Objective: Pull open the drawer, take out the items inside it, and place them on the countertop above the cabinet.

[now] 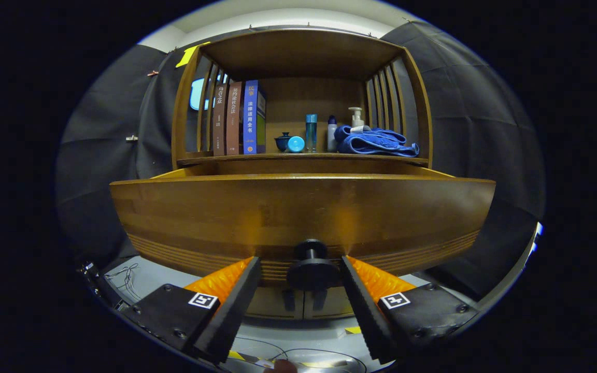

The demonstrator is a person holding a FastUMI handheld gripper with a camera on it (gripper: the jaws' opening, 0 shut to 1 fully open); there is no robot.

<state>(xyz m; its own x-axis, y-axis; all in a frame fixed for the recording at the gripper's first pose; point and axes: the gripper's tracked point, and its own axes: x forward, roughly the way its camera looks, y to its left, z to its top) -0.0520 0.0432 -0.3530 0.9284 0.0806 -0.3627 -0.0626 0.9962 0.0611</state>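
Books [239,119], bottles [311,132], towel [376,142] on countertop [257,156]

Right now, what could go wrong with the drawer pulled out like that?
The tongs sit open on either side of the drawer's knob, not pressing it, so a tug now could slip off. The drawer front hides what lies inside, so reaching in blind might bump something. The countertop already holds books, a small cup, bottles and a blue towel, so space looks tight.

Gripper [301,269] fingers spread (not touching) either side of drawer [298,212] knob [311,269].
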